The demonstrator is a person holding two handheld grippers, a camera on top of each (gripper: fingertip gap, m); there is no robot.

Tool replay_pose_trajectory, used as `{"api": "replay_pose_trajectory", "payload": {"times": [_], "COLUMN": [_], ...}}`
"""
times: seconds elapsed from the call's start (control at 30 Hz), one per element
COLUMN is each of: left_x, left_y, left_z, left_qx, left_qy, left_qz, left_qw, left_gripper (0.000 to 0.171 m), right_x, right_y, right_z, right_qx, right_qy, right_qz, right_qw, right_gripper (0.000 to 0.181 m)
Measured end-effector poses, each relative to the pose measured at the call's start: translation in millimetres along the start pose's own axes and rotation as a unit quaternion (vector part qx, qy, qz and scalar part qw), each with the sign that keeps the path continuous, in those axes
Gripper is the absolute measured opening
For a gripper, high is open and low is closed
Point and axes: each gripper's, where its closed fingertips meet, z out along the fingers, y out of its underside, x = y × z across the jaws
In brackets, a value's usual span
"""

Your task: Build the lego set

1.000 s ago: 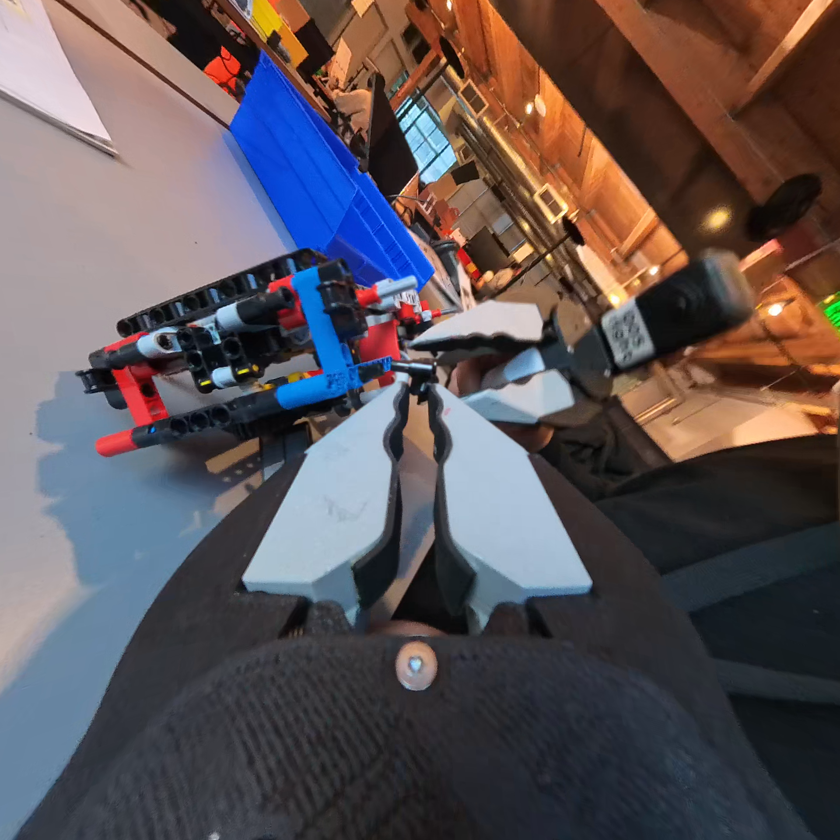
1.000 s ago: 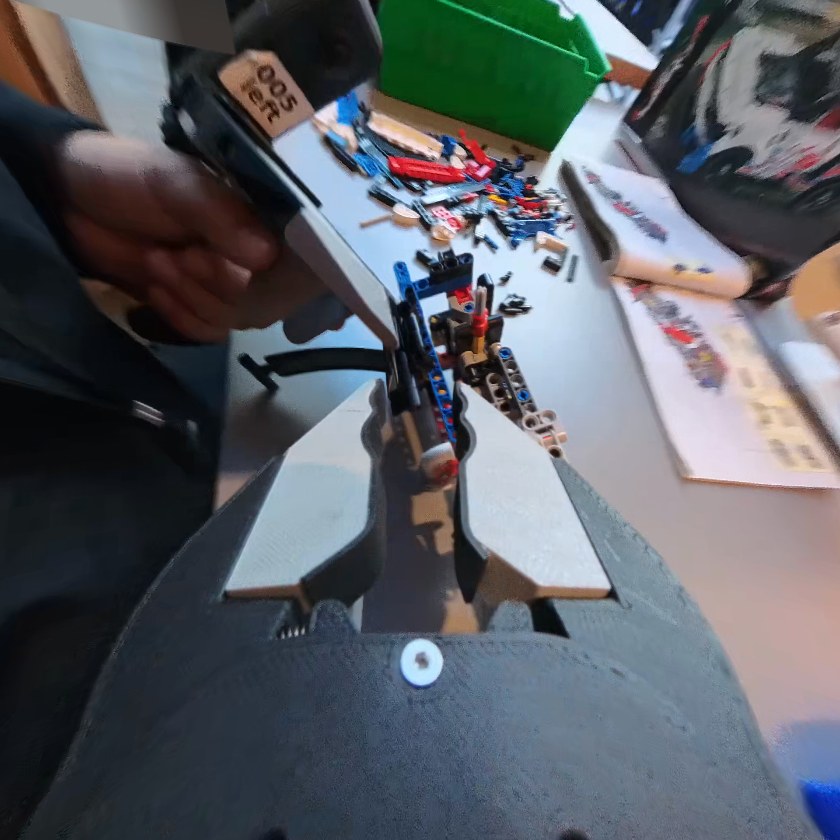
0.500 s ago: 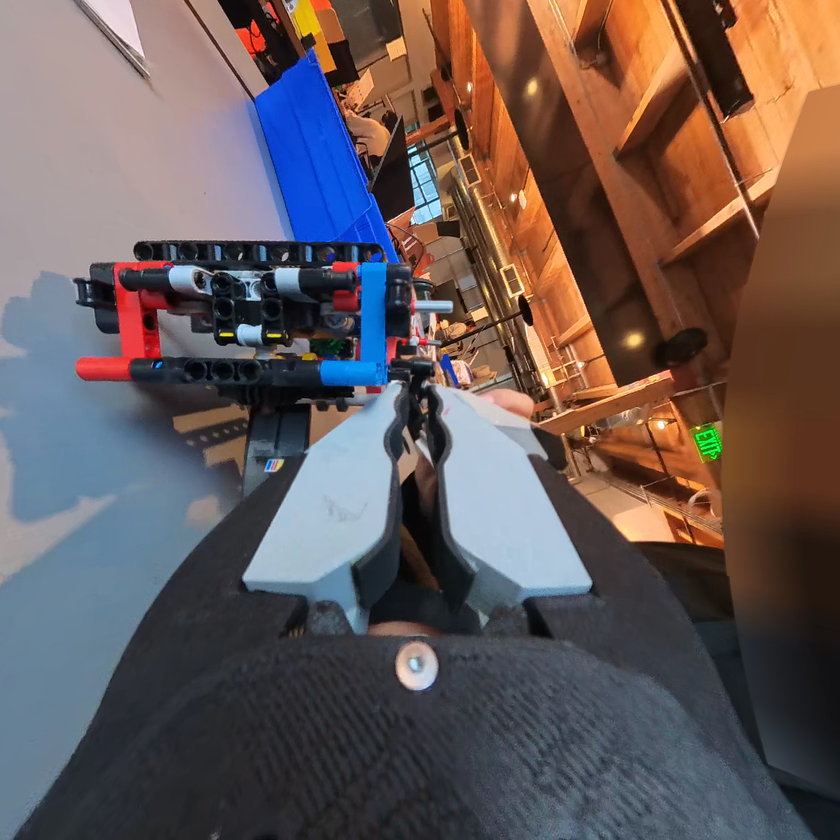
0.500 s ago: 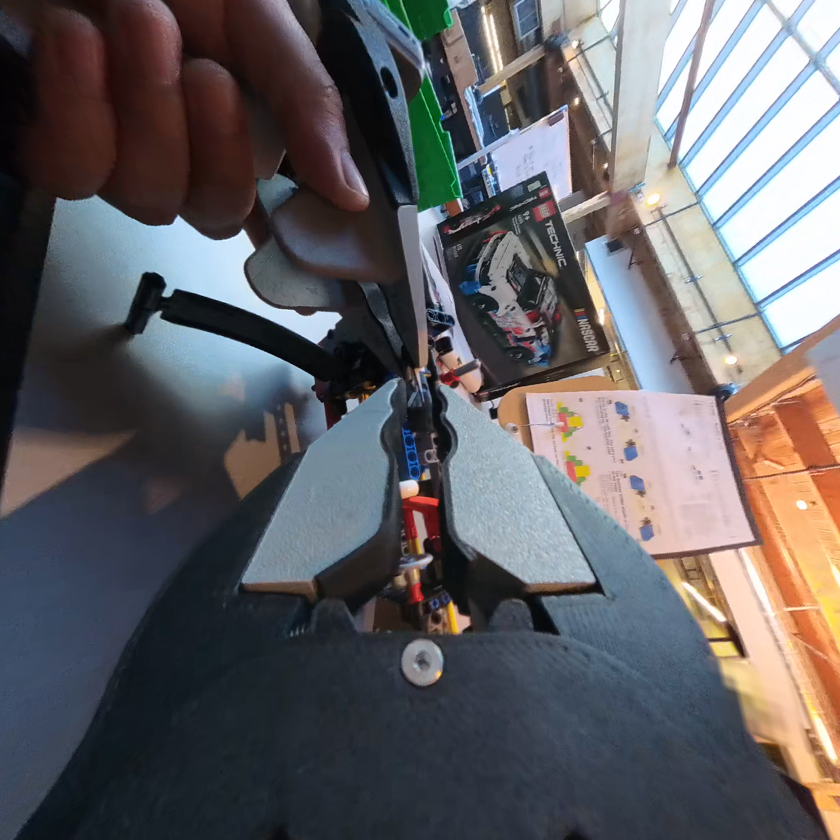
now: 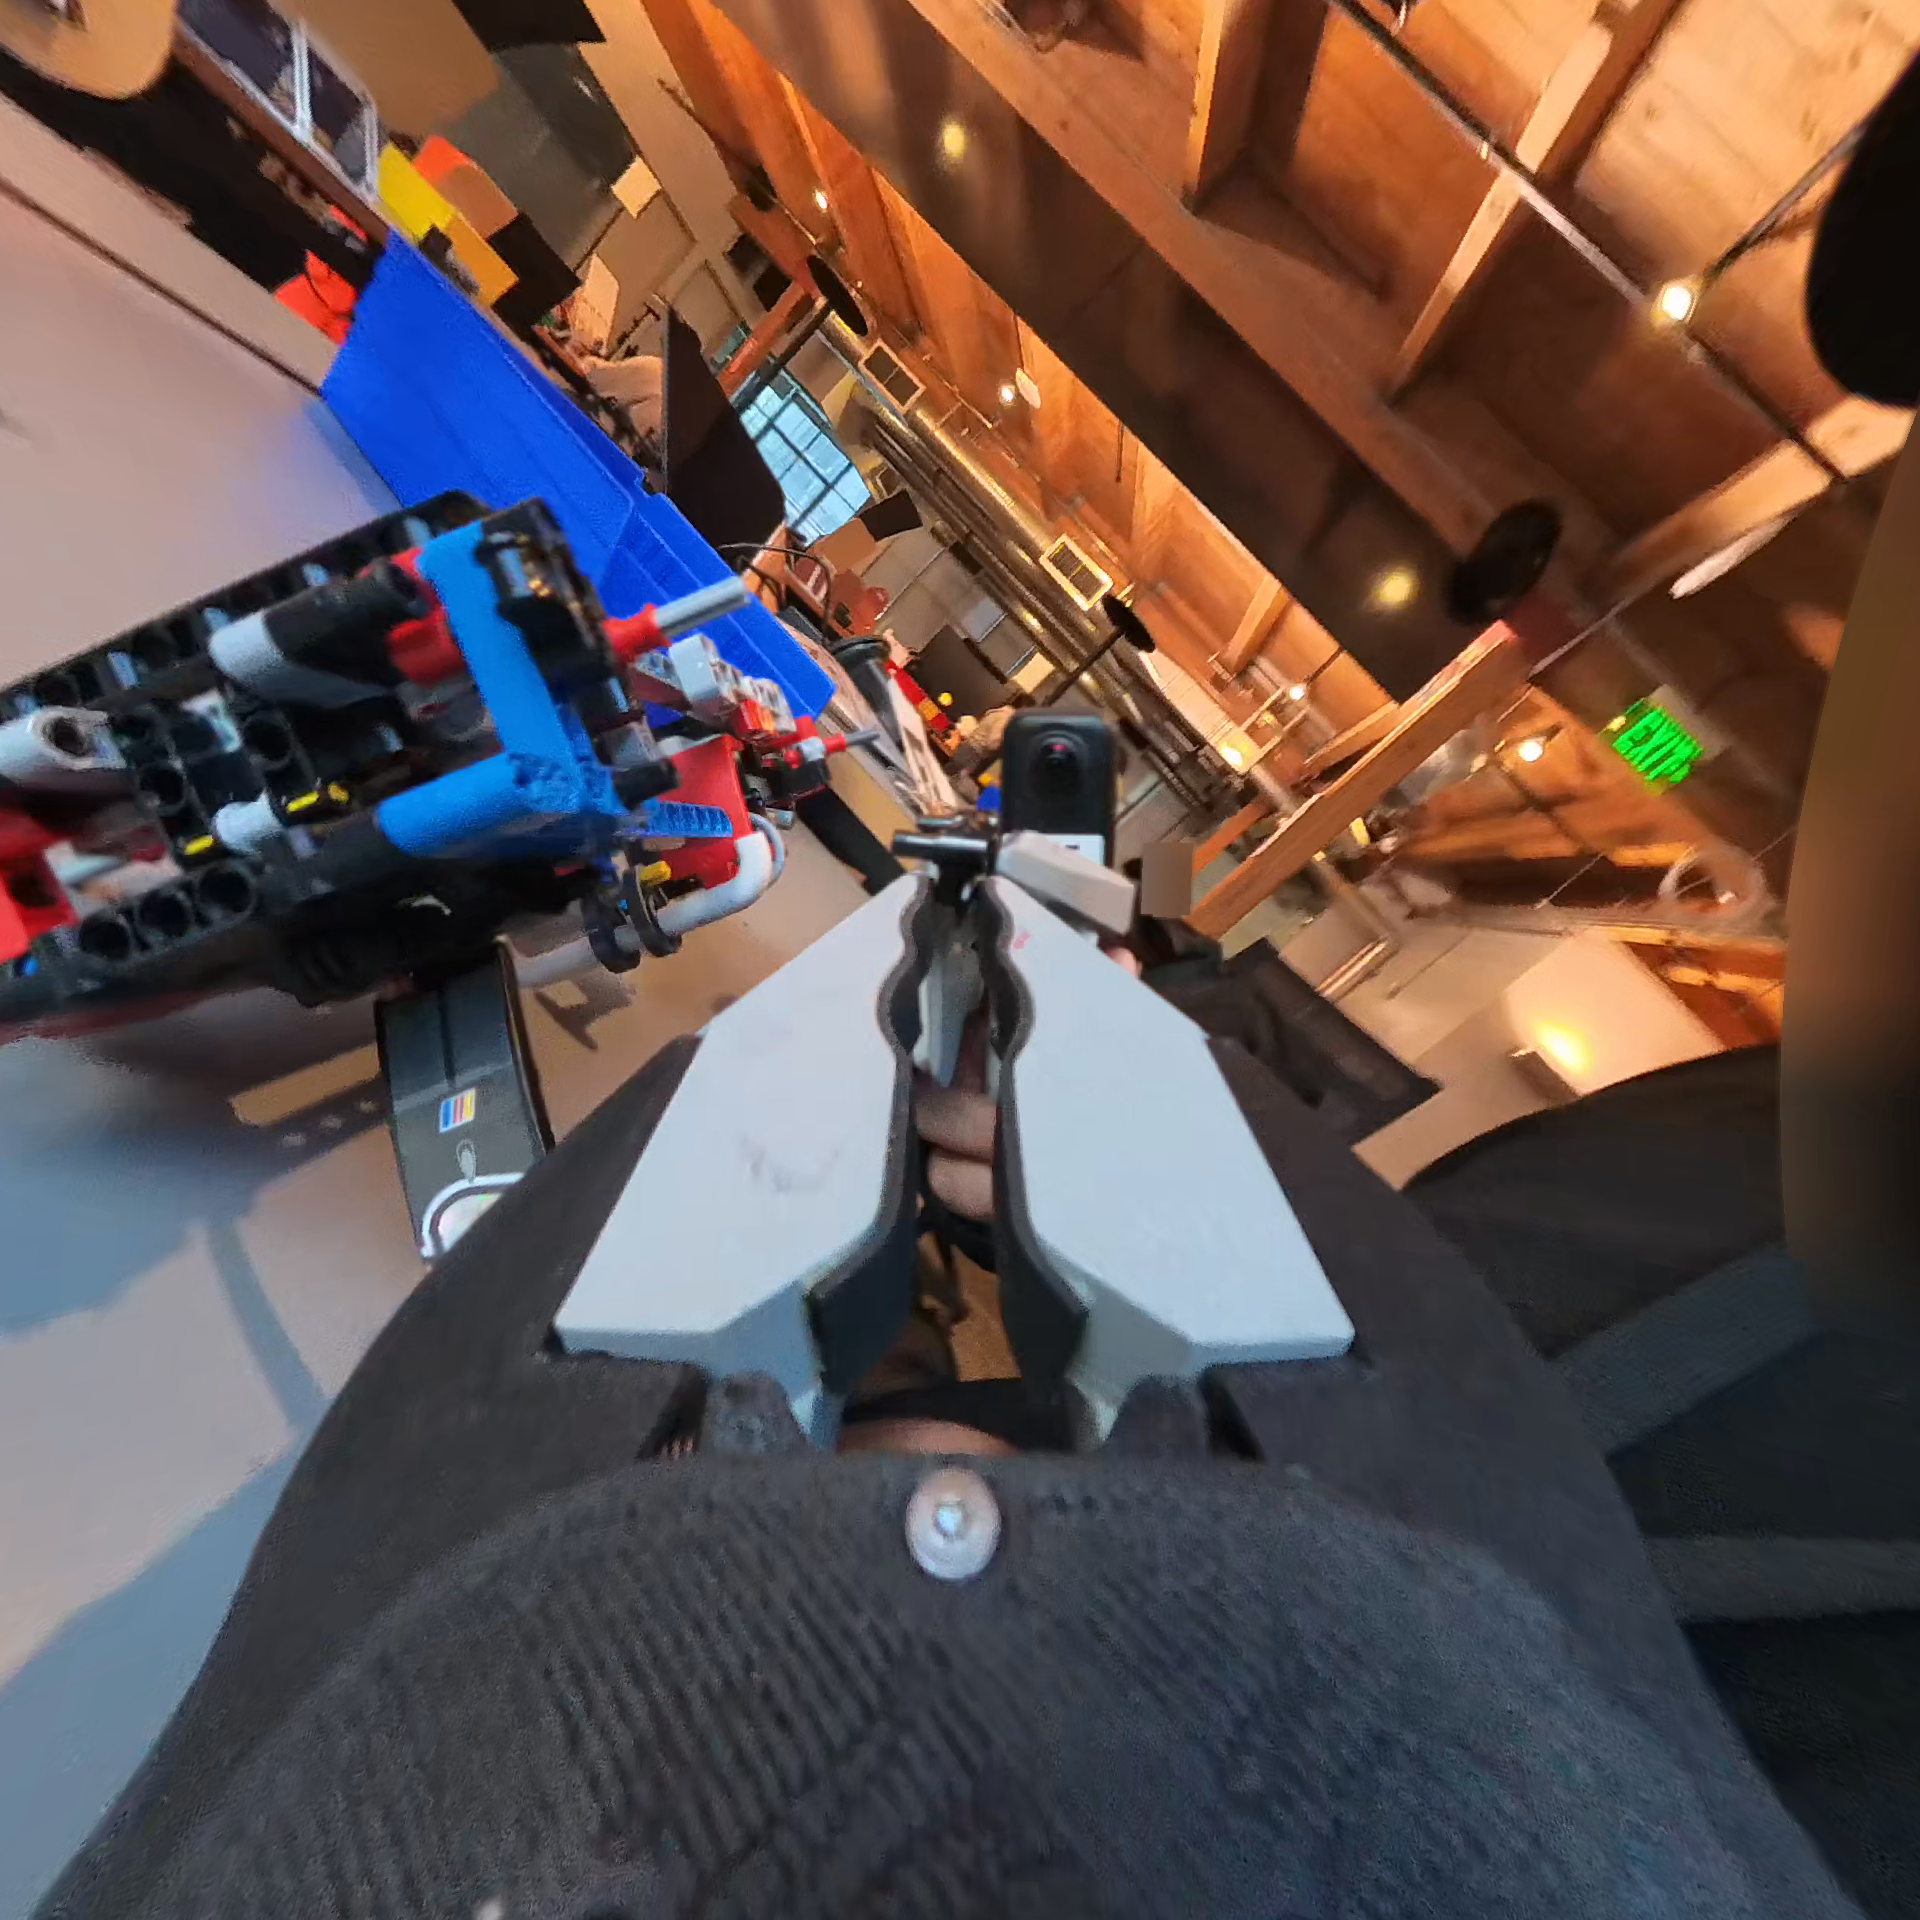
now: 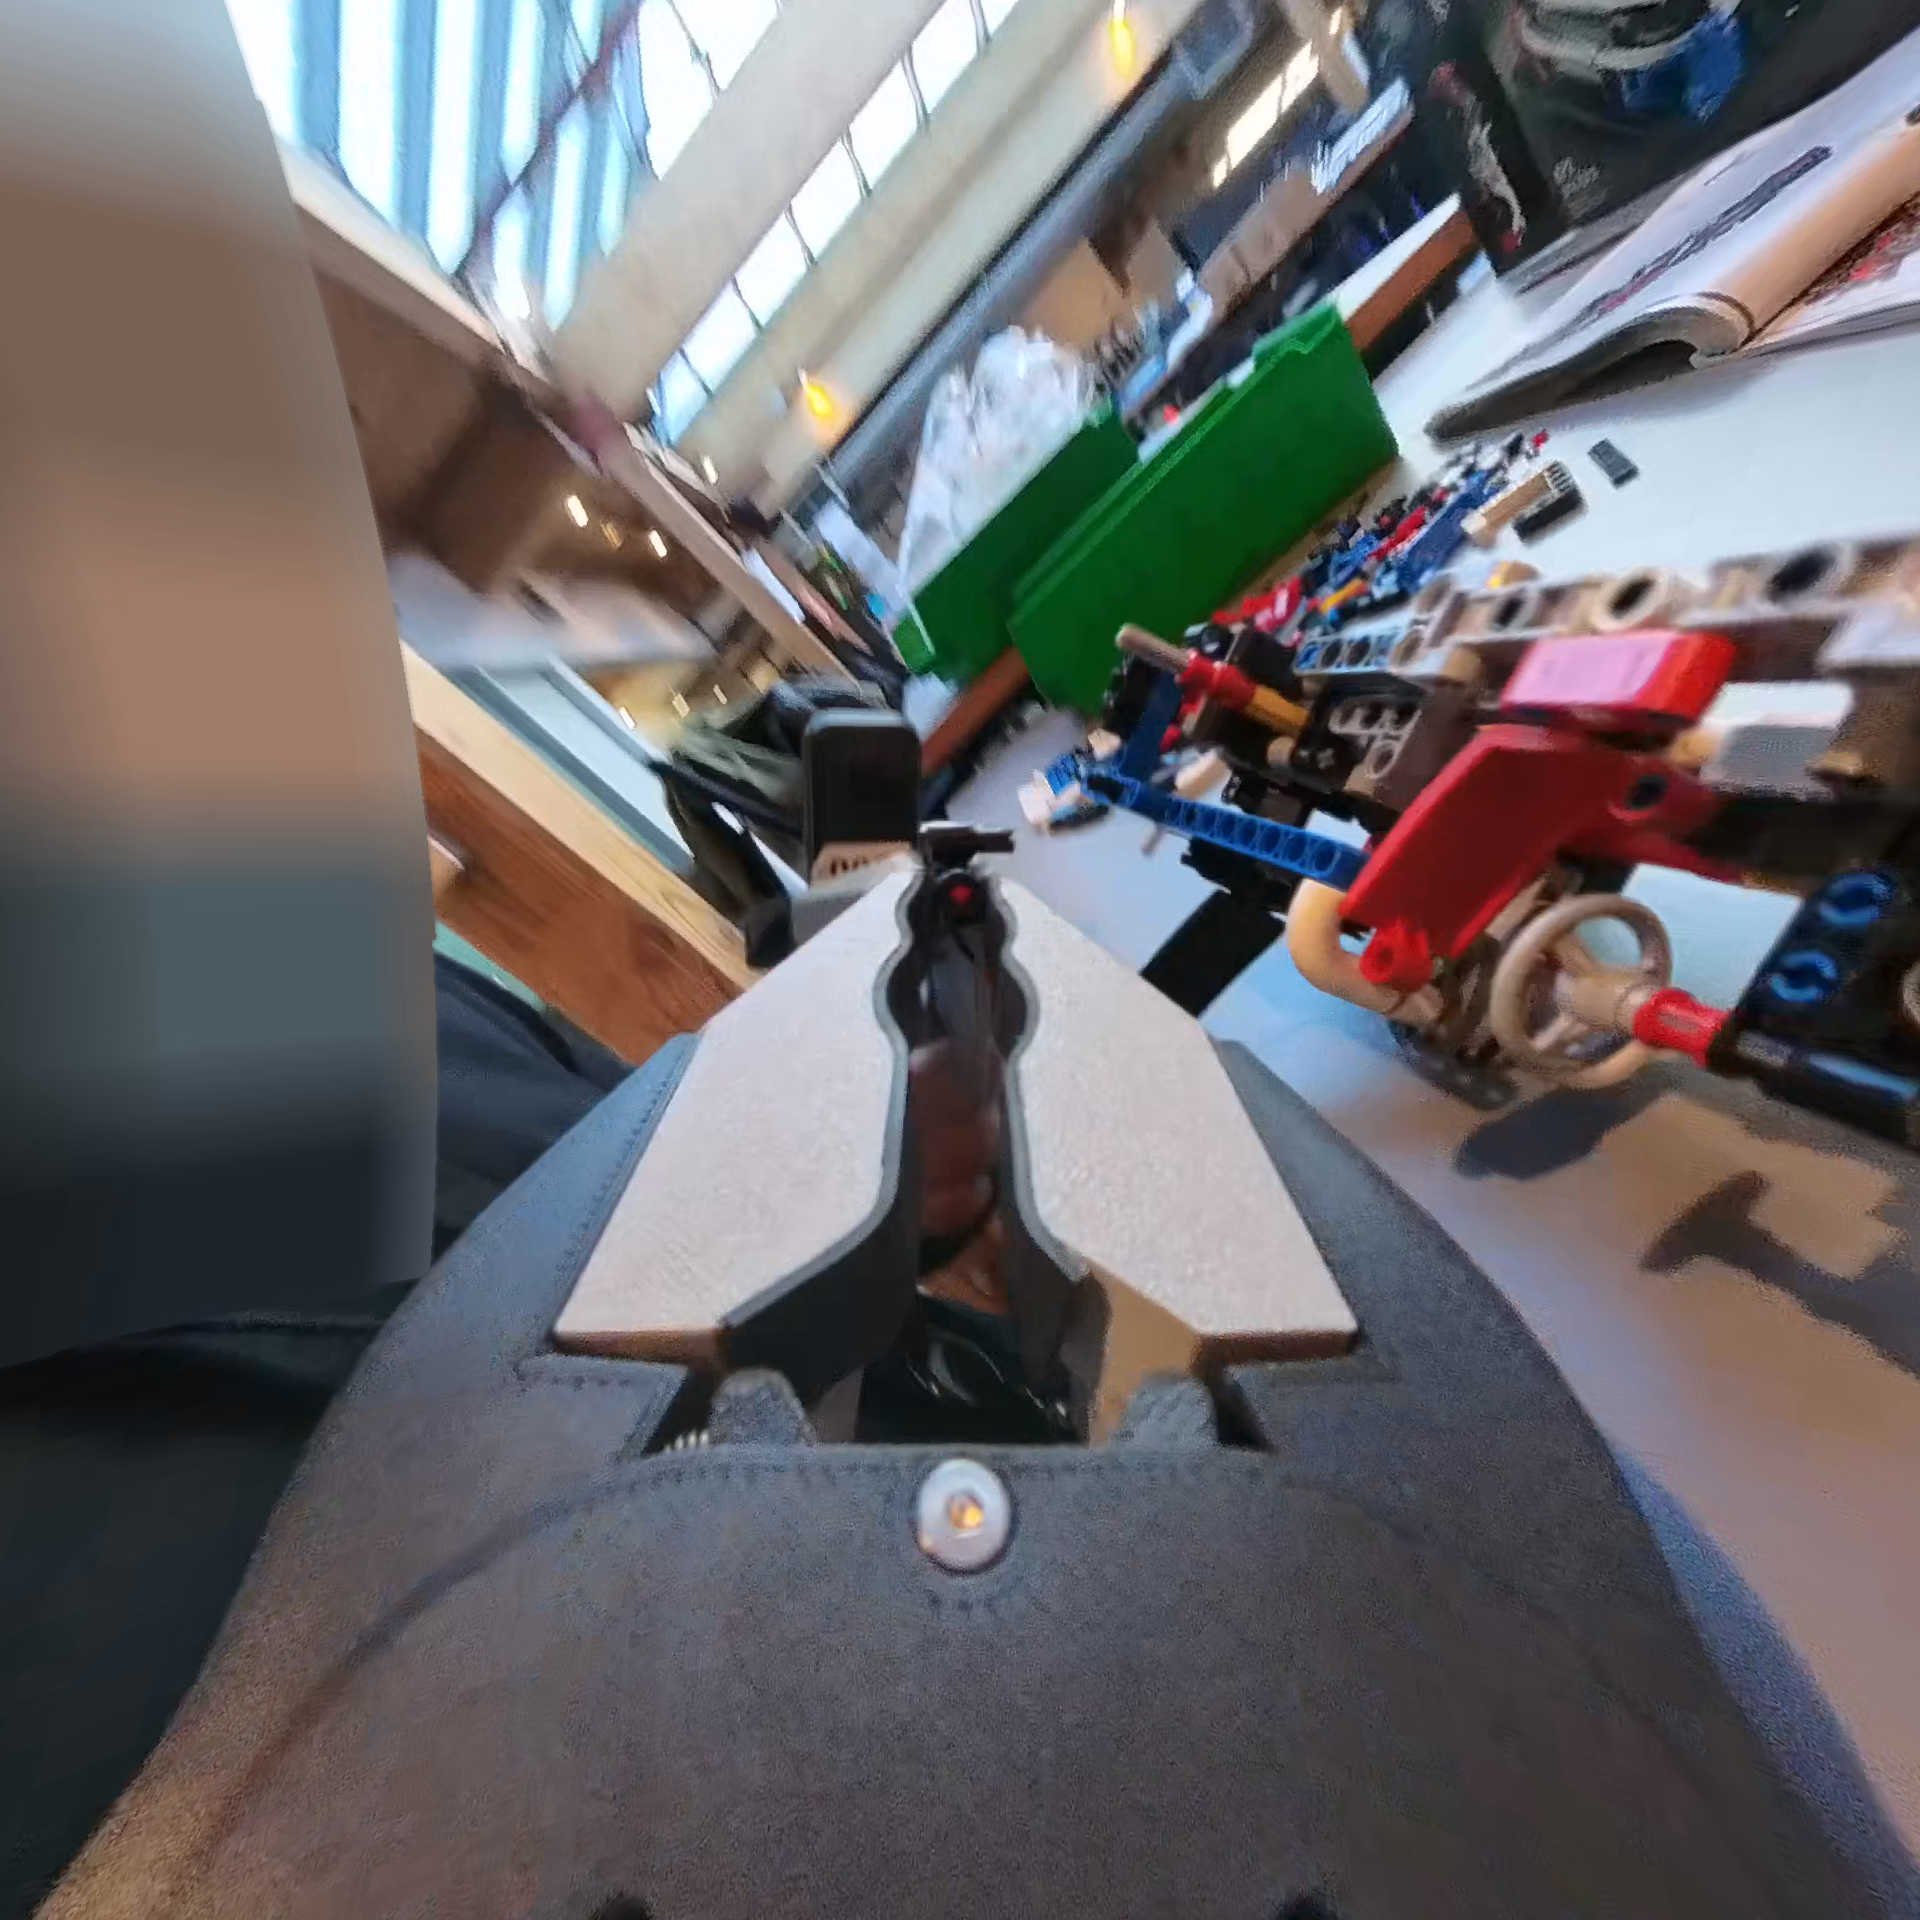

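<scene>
1. The lego model (image 5: 343,769) sits on the grey table (image 5: 135,488), left of the left gripper (image 5: 951,883) and right of the right gripper (image 6: 961,883).
2. It looks light and stiff but likely to shed pieces; the long black side beams seem the safest hold.
3. Both grippers meet tip to tip beside the model, each with fingers narrowed on one small black piece (image 5: 938,847). It seems slippery and easily dropped.
4. Loose parts (image 6: 1455,509) lie by green bins (image 6: 1195,499); an instruction booklet (image 6: 1714,260) and a blue bin (image 5: 520,436) also rest there.
5. Around it is a workshop with wooden beams and tall windows.
</scene>
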Motion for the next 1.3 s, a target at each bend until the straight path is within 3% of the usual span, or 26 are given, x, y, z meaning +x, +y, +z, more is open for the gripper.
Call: {"api": "replay_pose_trajectory", "payload": {"times": [0.1,0.23,0.3,0.5,0.67,0.73,0.8,0.87,0.97,1.07,1.17,1.3], "left_x": [-3.7,-7.6,-4.7,0.4,7.5,15.8,26.9,26.2,-31.6,-56.4,-76.7,-81.7], "left_y": [-3.4,-16.3,-23.7,-19.8,-23.0,-19.0,-17.6,-32.6,-64.6,-52.7,-32.4,-17.7], "left_z": [0.7,7.9,10.0,11.6,15.2,13.1,1.4,-21.2,-53.3,-53.0,-37.5,-15.4], "left_qx": [0.011,0.046,0.069,0.057,0.055,0.030,-0.019,-0.063,-0.179,-0.283,-0.329,-0.337], "left_qy": [-0.020,-0.017,-0.007,-0.013,-0.013,0.000,0.022,0.009,-0.107,-0.037,0.004,0.027], "left_qz": [0.026,-0.008,-0.020,0.006,0.013,0.016,0.063,0.170,0.313,0.364,0.400,0.398], "left_qw": [0.999,0.999,0.997,0.998,0.998,0.999,0.998,0.983,0.926,0.887,0.855,0.853], "left_gripper": [0.005,0.005,0.005,0.005,0.005,0.005,0.021,0.034,0.061,0.060,0.065,0.068], "right_x": [4.0,6.9,4.8,0.2,-6.5,-12.5,-11.3,-4.2,11.3,17.9,22.1,34.2], "right_y": [-5.0,-15.0,-15.8,-17.5,-22.3,-22.5,-23.3,-18.3,-2.9,-0.1,2.9,6.0], "right_z": [2.6,3.4,4.8,8.1,5.0,0.2,-10.7,-23.4,-38.1,-48.4,-56.9,-70.6], "right_qx": [0.050,0.091,0.095,0.108,0.122,0.118,0.111,0.081,0.018,-0.012,-0.051,-0.108], "right_qy": [-0.022,-0.037,-0.050,-0.065,-0.090,-0.093,-0.083,-0.064,-0.033,-0.037,-0.045,-0.029], "right_qz": [0.047,0.068,0.083,0.067,0.061,0.043,0.029,0.018,0.008,0.020,0.016,-0.016], "right_qw": [0.997,0.993,0.991,0.990,0.987,0.988,0.990,0.994,0.999,0.999,0.998,0.994], "right_gripper": [0.005,0.005,0.019,0.004,0.003,0.003,0.003,0.003,0.003,0.003,0.003,0.003]}}
